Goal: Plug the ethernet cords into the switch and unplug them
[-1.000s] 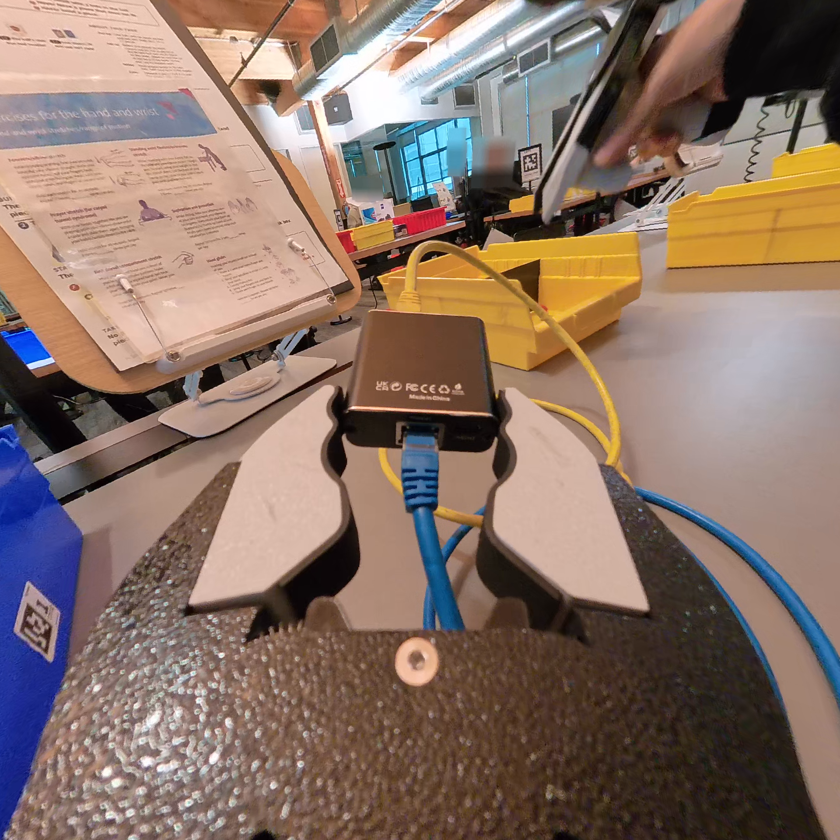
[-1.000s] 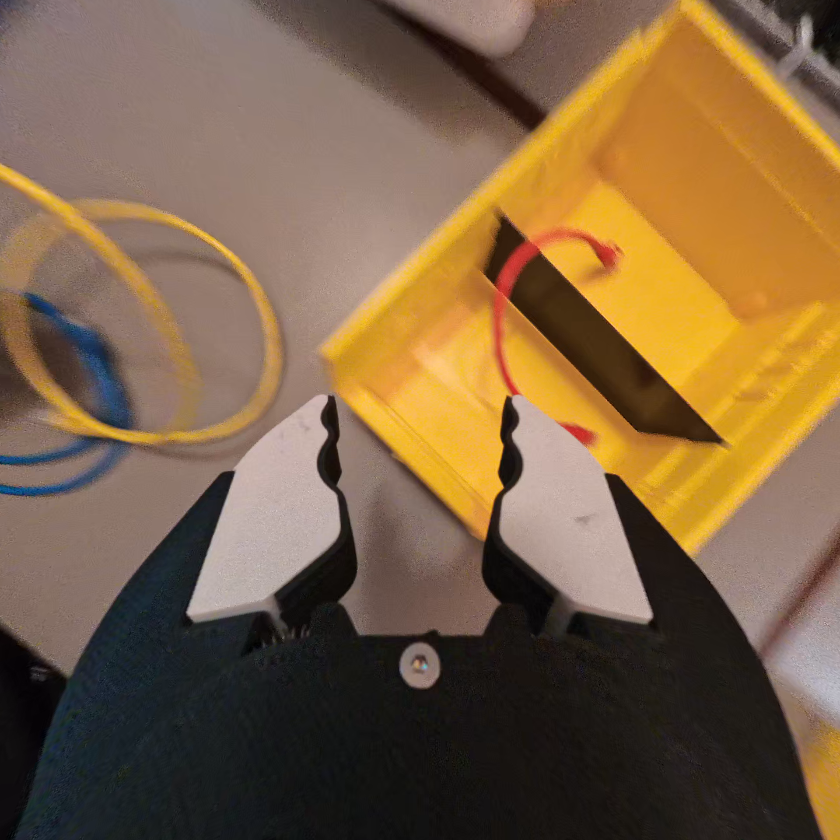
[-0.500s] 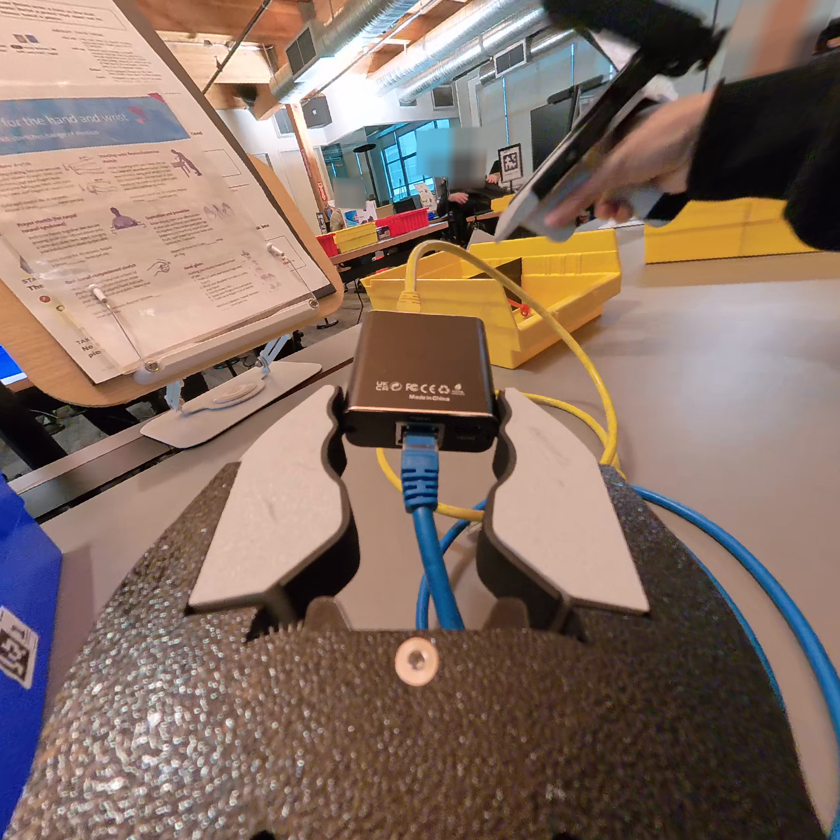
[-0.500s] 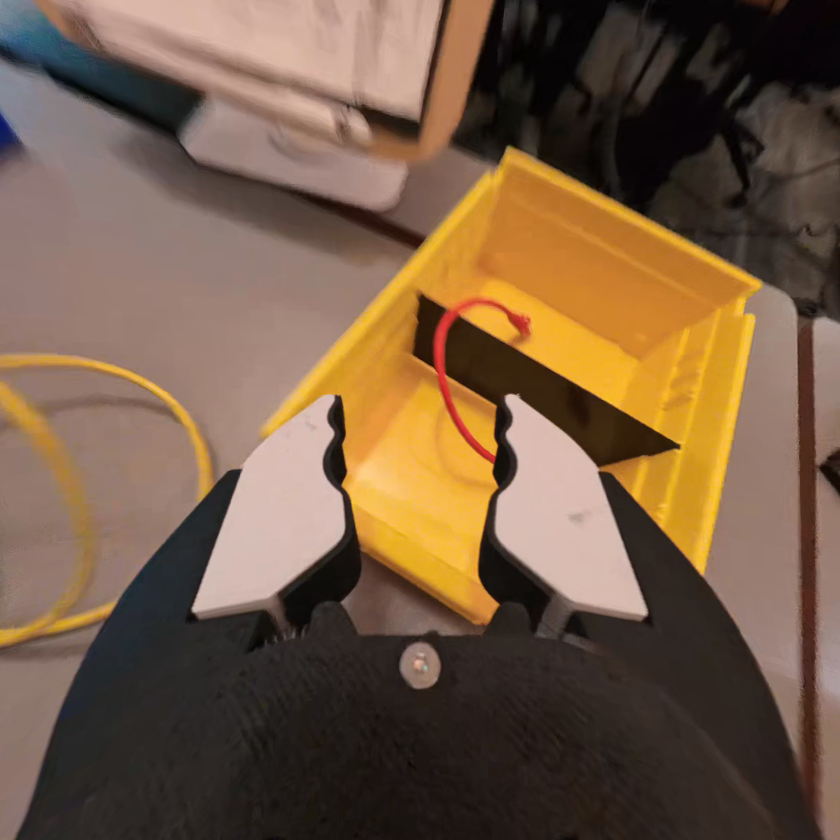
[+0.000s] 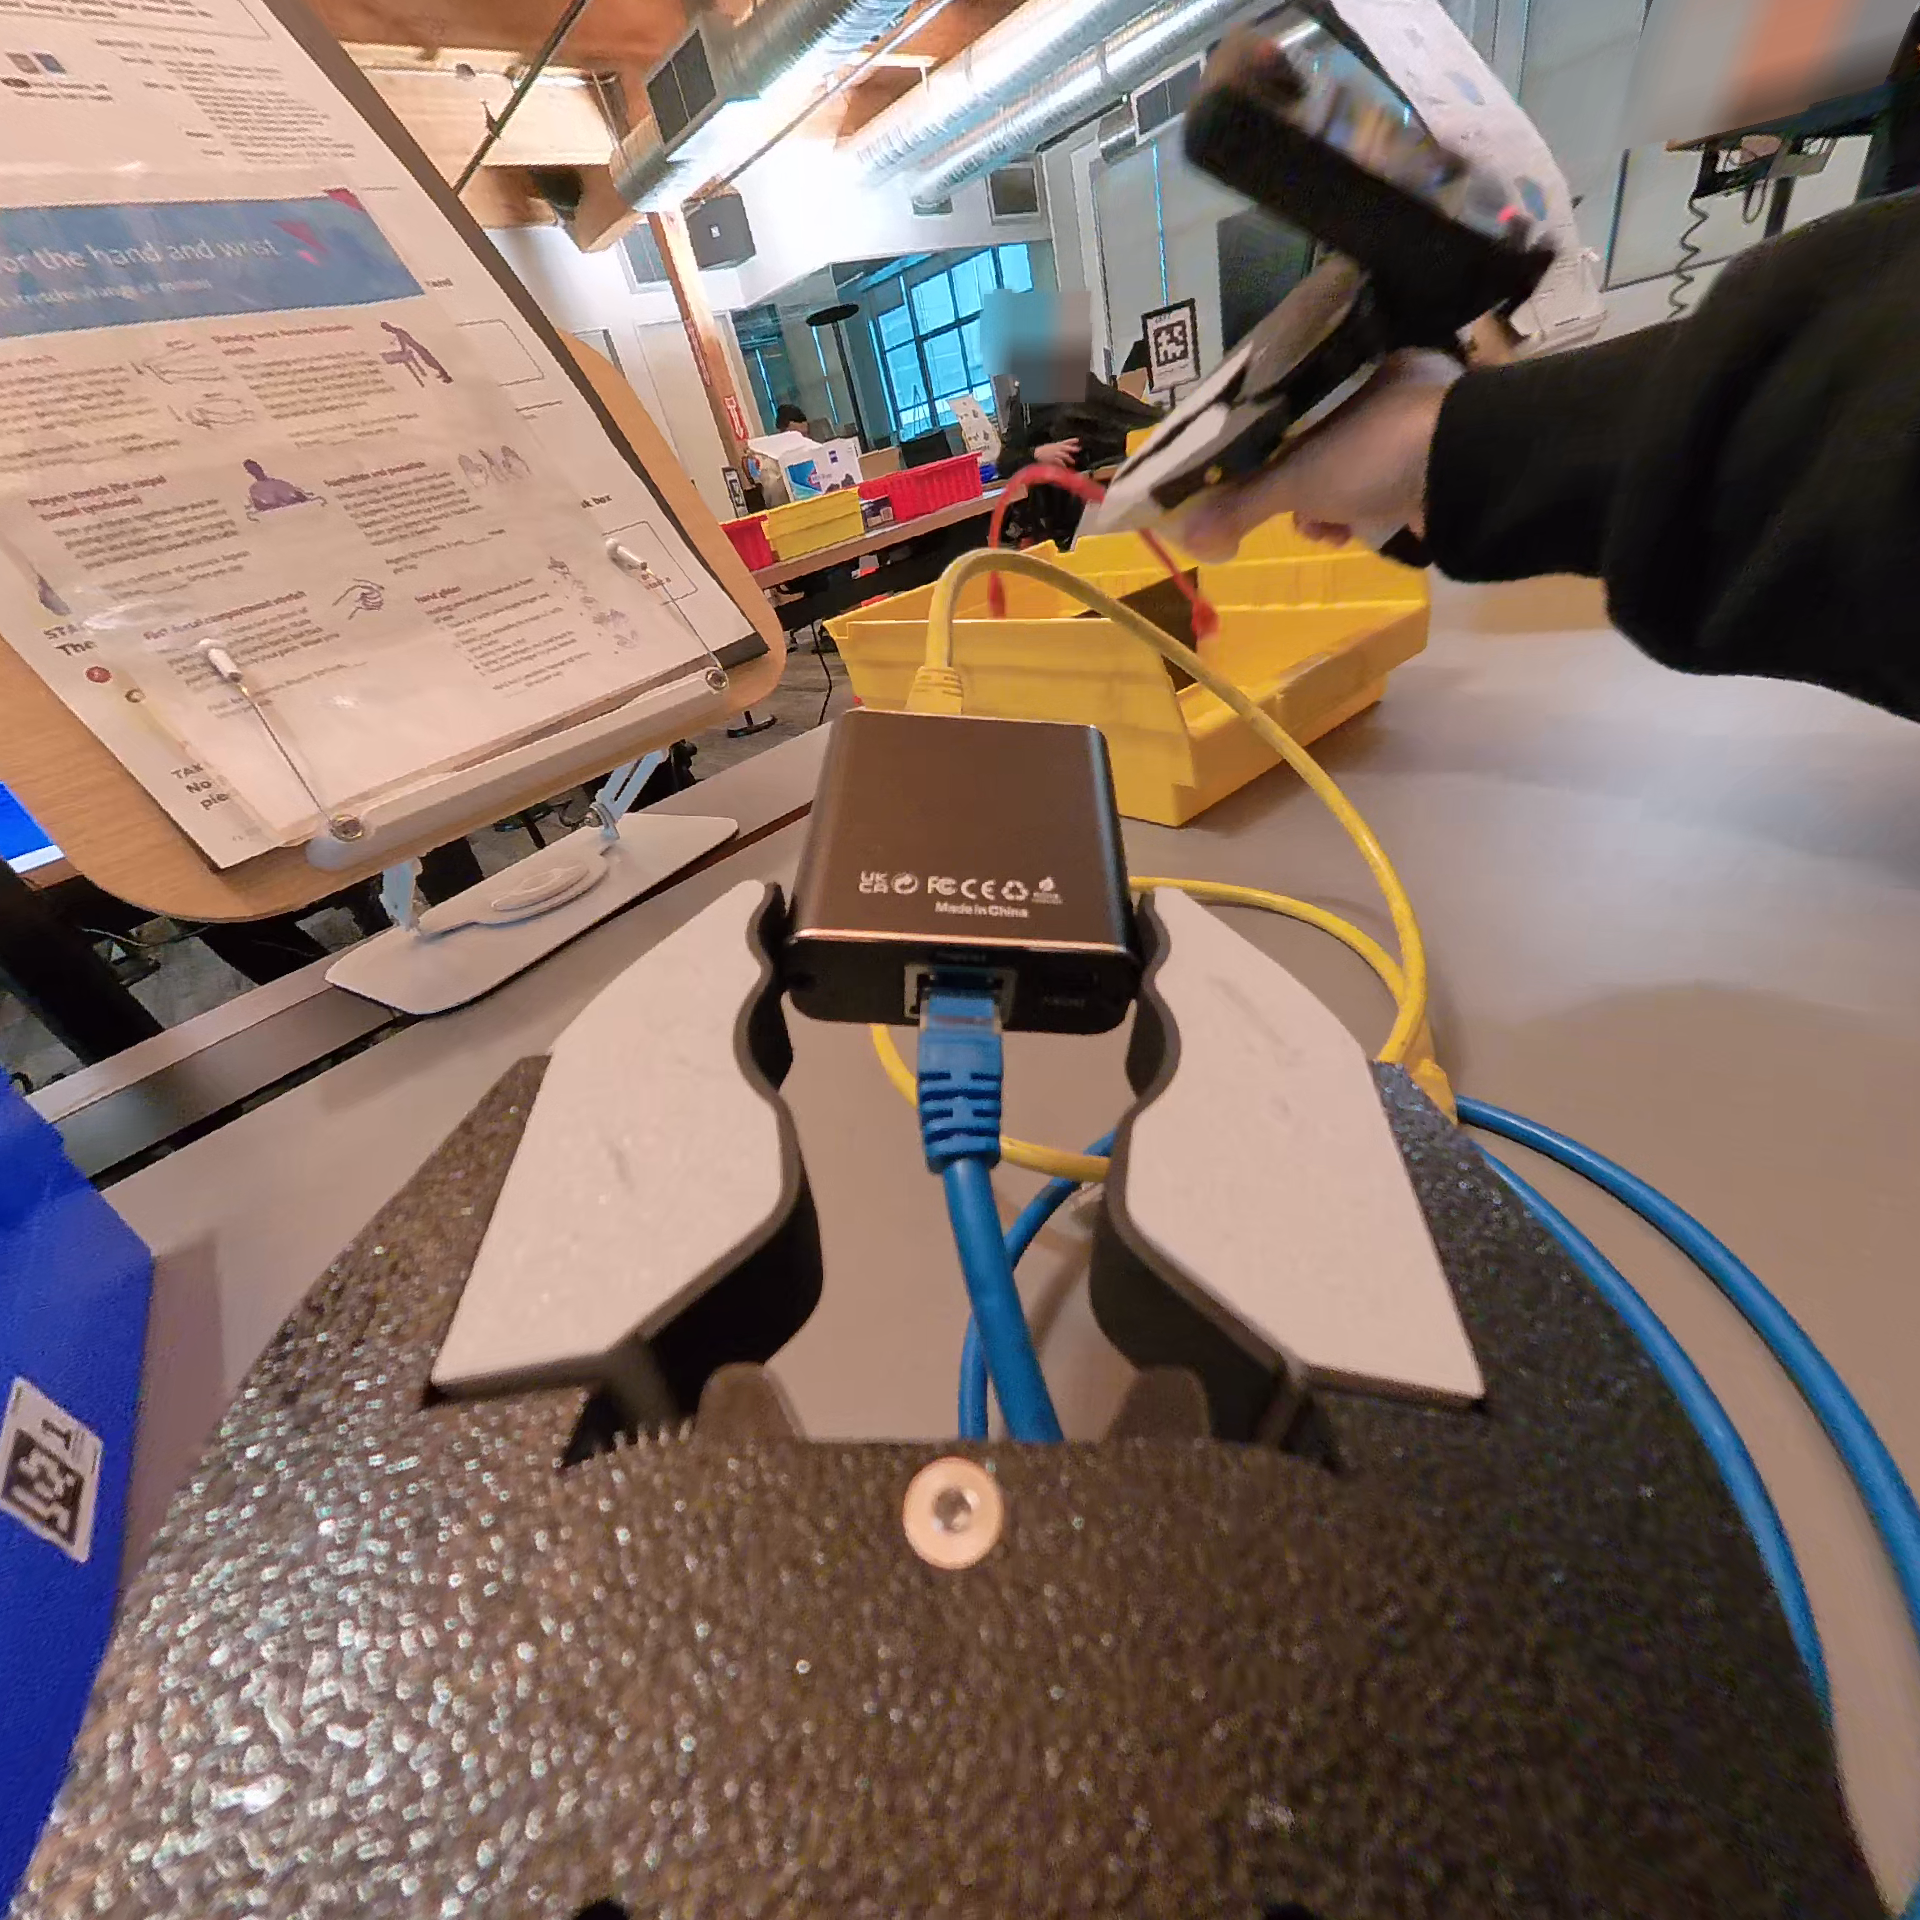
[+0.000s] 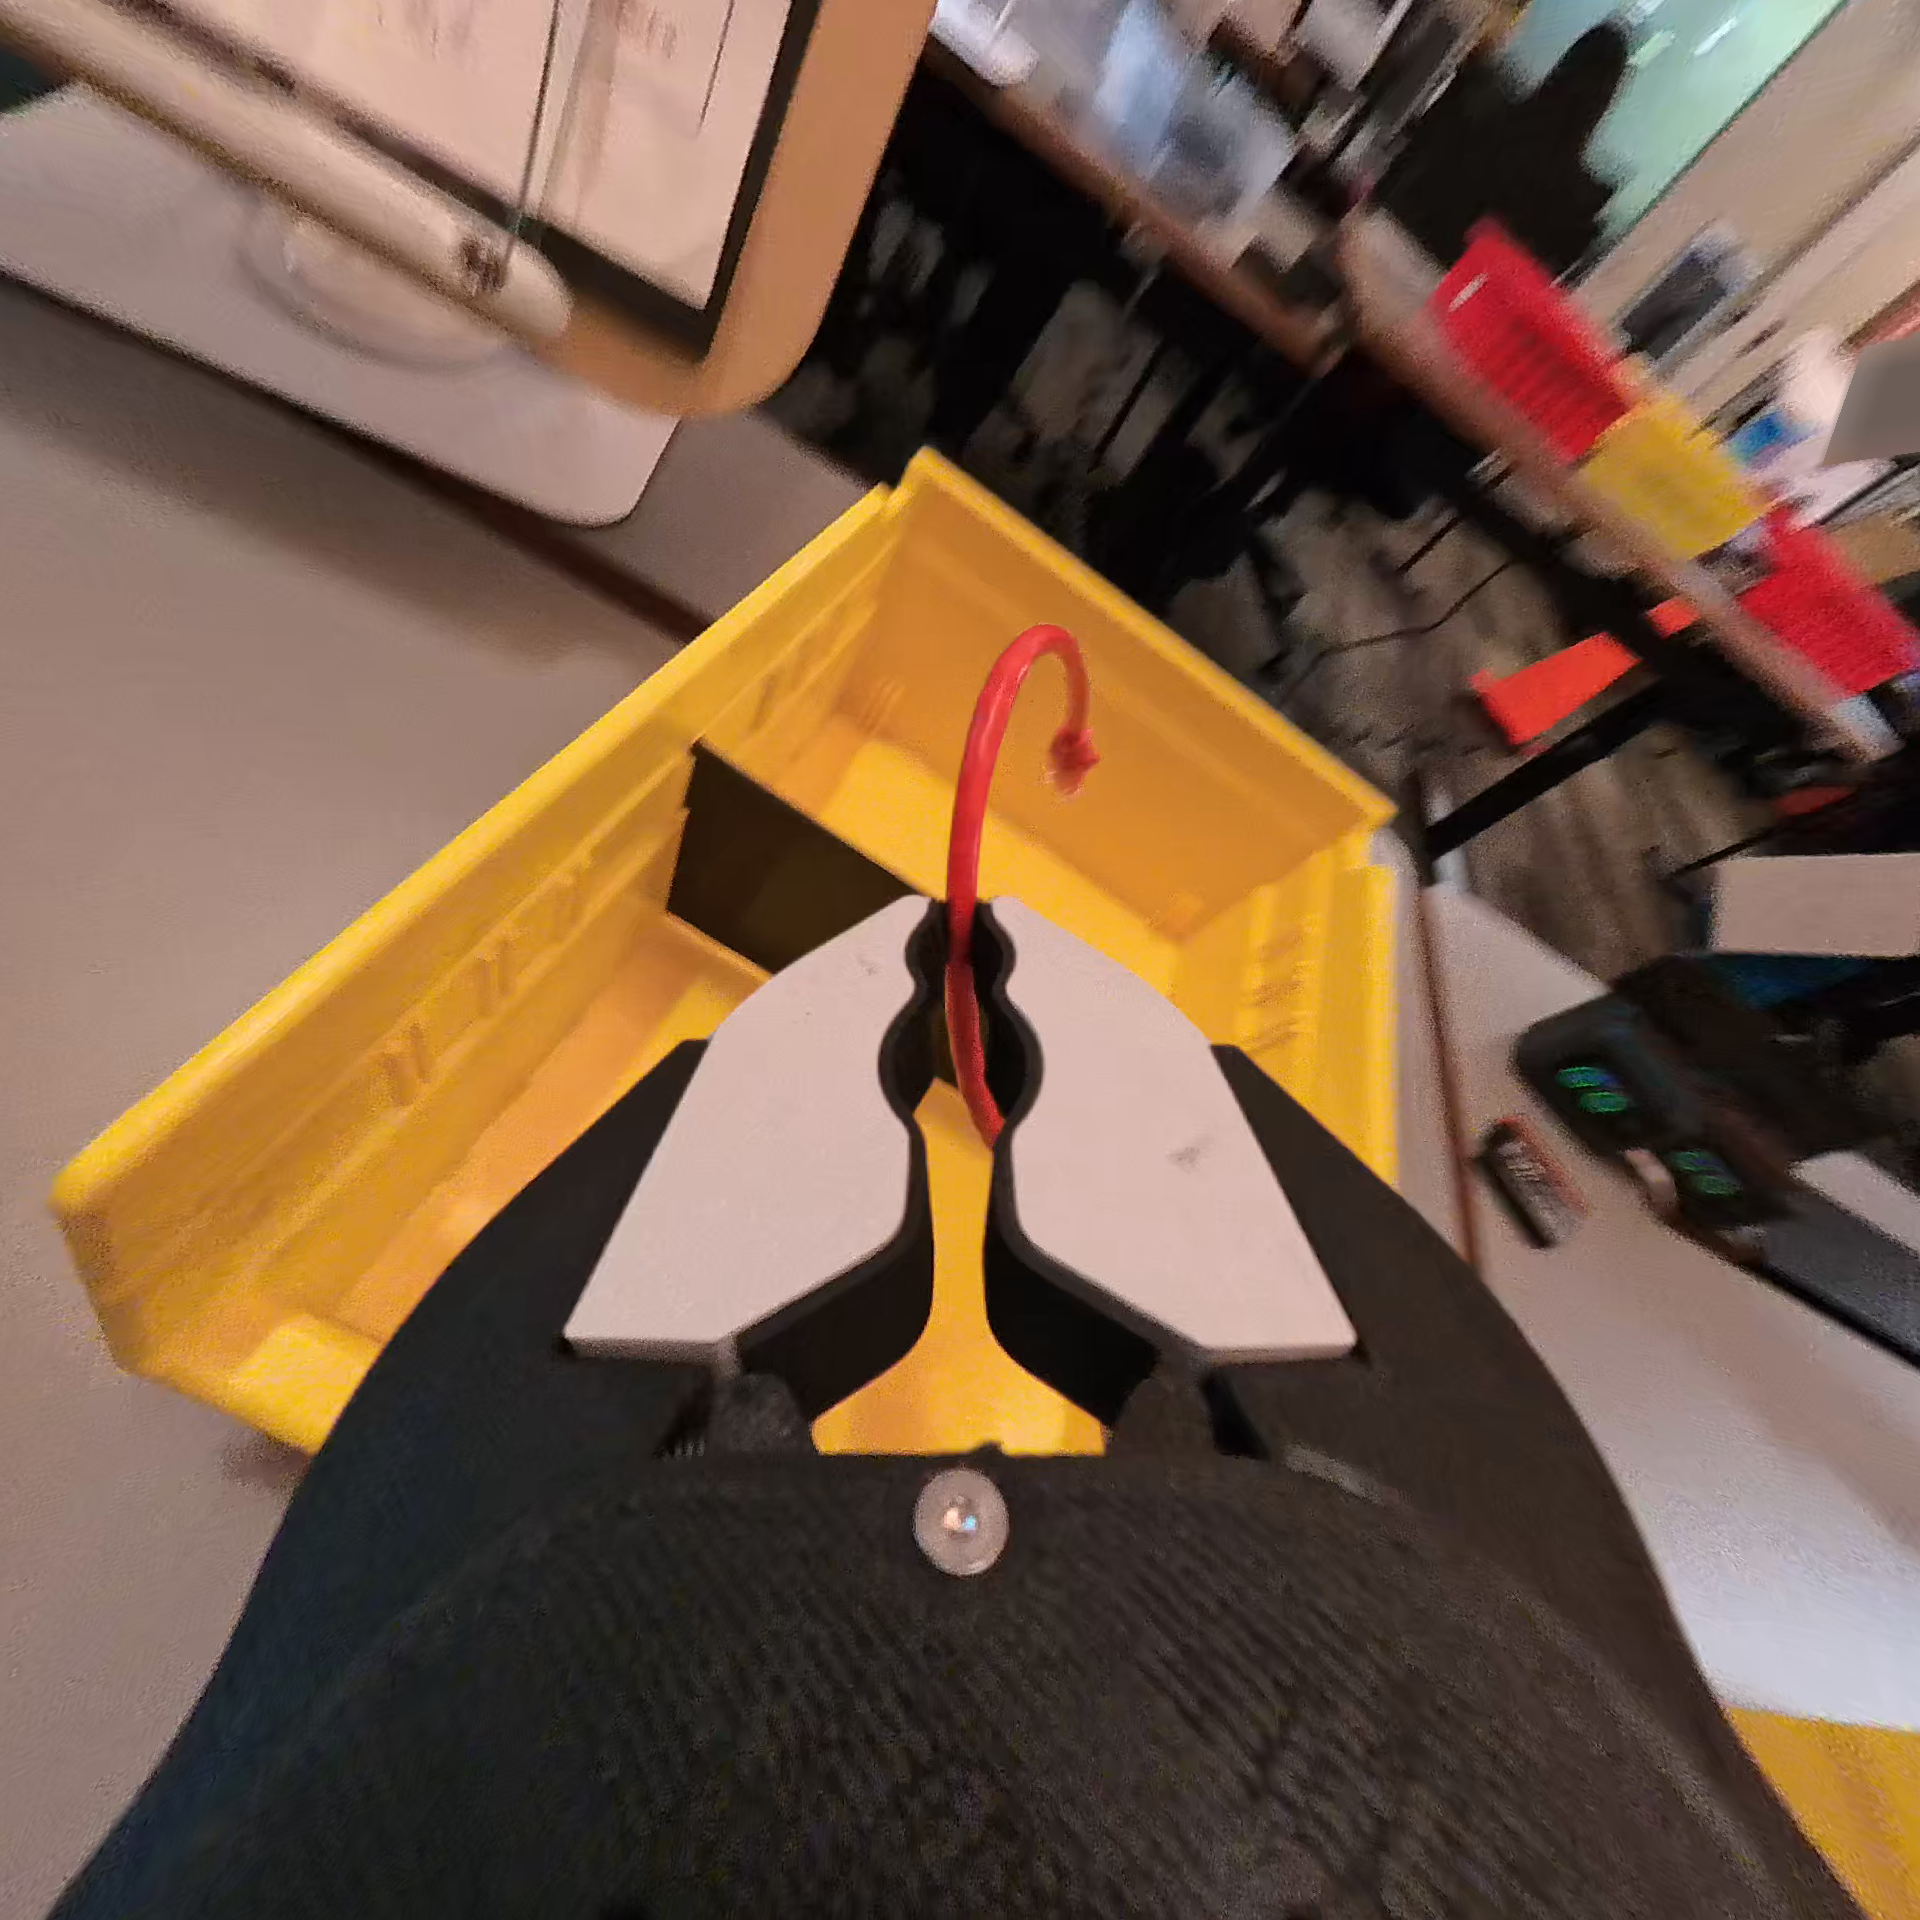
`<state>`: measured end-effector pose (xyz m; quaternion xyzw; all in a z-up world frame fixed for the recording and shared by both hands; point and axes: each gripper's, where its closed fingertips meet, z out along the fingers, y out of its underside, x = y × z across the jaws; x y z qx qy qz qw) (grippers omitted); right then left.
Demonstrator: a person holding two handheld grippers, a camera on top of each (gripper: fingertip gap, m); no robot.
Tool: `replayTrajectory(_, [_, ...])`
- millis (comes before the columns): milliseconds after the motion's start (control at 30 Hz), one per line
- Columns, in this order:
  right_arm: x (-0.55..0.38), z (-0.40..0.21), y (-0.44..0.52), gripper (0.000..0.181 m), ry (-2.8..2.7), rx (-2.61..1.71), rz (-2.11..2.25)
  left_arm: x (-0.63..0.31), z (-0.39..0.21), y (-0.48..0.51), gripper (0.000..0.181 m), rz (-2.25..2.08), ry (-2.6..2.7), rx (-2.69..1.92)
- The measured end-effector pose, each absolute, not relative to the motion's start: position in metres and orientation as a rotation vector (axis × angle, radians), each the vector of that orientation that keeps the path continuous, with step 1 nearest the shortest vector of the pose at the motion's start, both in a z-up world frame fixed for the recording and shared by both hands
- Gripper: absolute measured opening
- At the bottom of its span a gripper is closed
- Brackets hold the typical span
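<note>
Black switch [image 5: 961, 831] holding blue cord [image 5: 971, 1164], yellow cord [image 5: 1288, 748], red cord [image 6: 971, 831] lifted

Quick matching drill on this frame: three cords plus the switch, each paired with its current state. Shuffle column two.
Column 1:
1. blue cord
2. yellow cord
3. red cord
4. switch

Column 2:
A. pinched in the right claw, above the yellow bin
B. held by the left claw
C. plugged into the switch's near face
D. connector at the switch's far end

Pairs: 1-C, 2-D, 3-A, 4-B
</note>
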<state>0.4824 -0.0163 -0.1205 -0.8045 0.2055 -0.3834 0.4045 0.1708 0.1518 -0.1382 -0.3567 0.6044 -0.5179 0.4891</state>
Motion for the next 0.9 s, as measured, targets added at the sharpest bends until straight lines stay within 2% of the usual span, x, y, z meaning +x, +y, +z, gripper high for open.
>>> replayTrajectory(167, [0.444,-0.069,-0.063,0.005,0.352,-1.948,-1.378,0.171,-0.137,0.151,0.063,-1.264,1.468,-0.863])
replayTrajectory(500, [0.411,-0.160,-0.030,0.005,0.099,-2.308,-1.051,0.172,-0.138,0.147,0.063,-1.262,1.484,-0.850])
replayTrajectory(567, [0.408,-0.169,-0.015,0.014,0.113,-2.319,-0.898,0.172,-0.139,0.148,0.063,-1.262,1.485,-0.853])
replayTrajectory(633, [0.408,-0.178,-0.007,0.032,0.188,-2.341,-0.744,0.172,-0.139,0.148,0.063,-1.261,1.486,-0.856])
replayTrajectory(900, [0.419,-0.162,0.000,0.040,0.297,-2.245,-0.672,0.172,-0.139,0.148,0.063,-1.270,1.485,-0.862])
